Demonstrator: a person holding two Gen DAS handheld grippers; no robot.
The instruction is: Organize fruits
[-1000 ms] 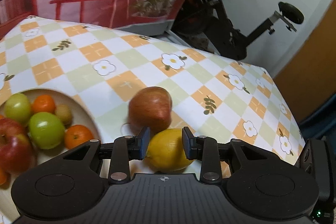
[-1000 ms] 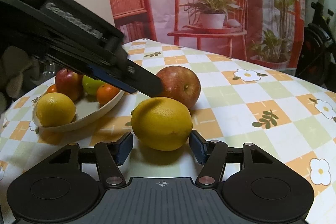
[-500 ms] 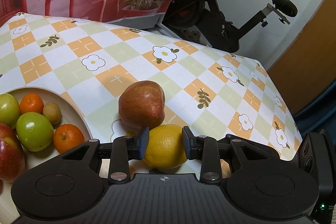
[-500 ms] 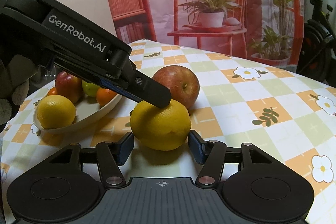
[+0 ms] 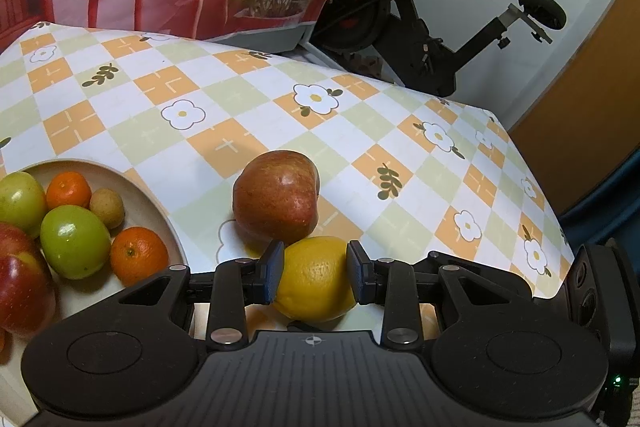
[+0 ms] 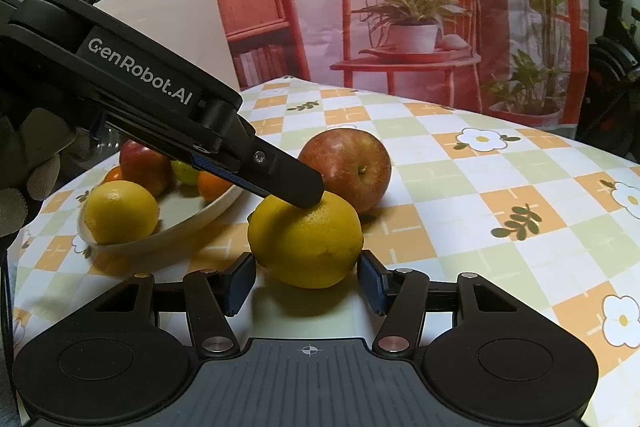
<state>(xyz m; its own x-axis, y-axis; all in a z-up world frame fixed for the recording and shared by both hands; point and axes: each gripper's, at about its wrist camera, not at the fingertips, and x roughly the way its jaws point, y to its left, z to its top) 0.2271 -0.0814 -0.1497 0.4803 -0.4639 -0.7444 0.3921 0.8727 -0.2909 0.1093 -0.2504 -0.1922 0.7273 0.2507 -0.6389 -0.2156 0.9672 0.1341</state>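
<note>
A yellow lemon (image 5: 316,279) sits between the pads of my left gripper (image 5: 315,271), which is shut on it from above. In the right wrist view the same lemon (image 6: 306,241) lies just in front of my right gripper (image 6: 306,281), which is open with its jaws wide on either side and not touching. A left finger (image 6: 280,179) rests on the lemon's top. A red apple (image 5: 276,197) stands on the tablecloth just behind the lemon; it also shows in the right wrist view (image 6: 348,167). A beige plate (image 5: 148,199) at the left holds several fruits.
The plate (image 6: 180,223) holds another lemon (image 6: 120,211), red apples, green fruits (image 5: 74,241) and oranges (image 5: 138,255). The checked tablecloth (image 5: 248,107) drops off at the far and right edges. An exercise bike (image 5: 420,15) stands beyond the table.
My left gripper has closed onto the lemon from above, its finger now resting on the lemon's top. The right gripper stays open around it, barely moved.
</note>
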